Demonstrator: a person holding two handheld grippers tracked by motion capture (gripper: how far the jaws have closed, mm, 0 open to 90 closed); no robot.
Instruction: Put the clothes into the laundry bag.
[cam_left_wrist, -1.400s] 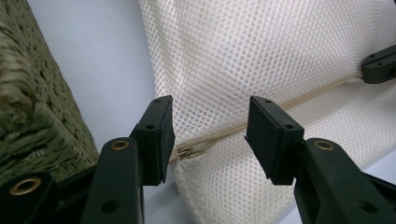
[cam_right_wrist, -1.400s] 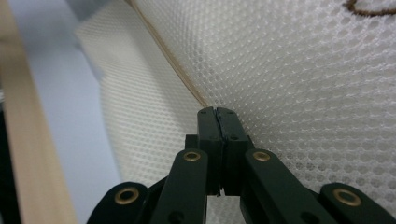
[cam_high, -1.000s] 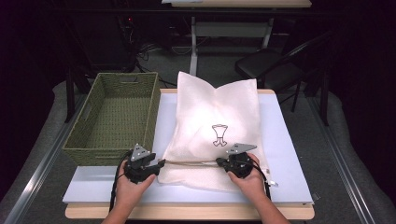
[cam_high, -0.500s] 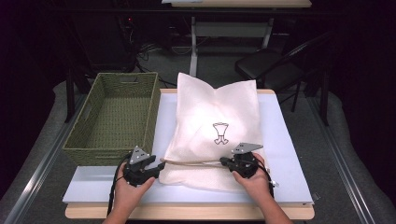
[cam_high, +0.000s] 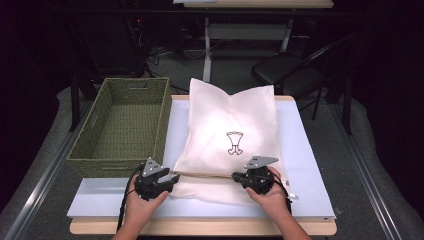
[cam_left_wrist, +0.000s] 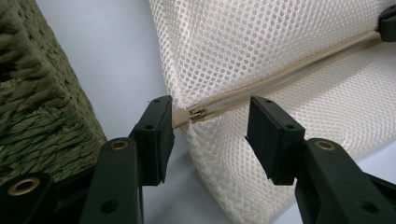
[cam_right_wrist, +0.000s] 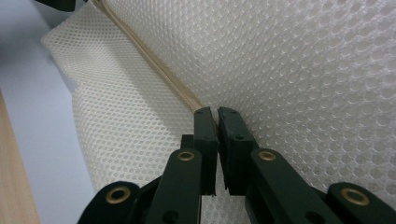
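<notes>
On table | cream mesh bag (cam_high: 230, 135) | tan zipper (cam_left_wrist: 261, 84) closed

Right gripper (cam_right_wrist: 217, 112) jaws hide whatever zipper (cam_right_wrist: 154, 63) part they perhaps pinch.

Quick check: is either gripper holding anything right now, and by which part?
The right gripper is shut on the mesh bag, its fingers pinching the zipper line. The left gripper is open, its fingers either side of the zipper pull, holding nothing.
</notes>
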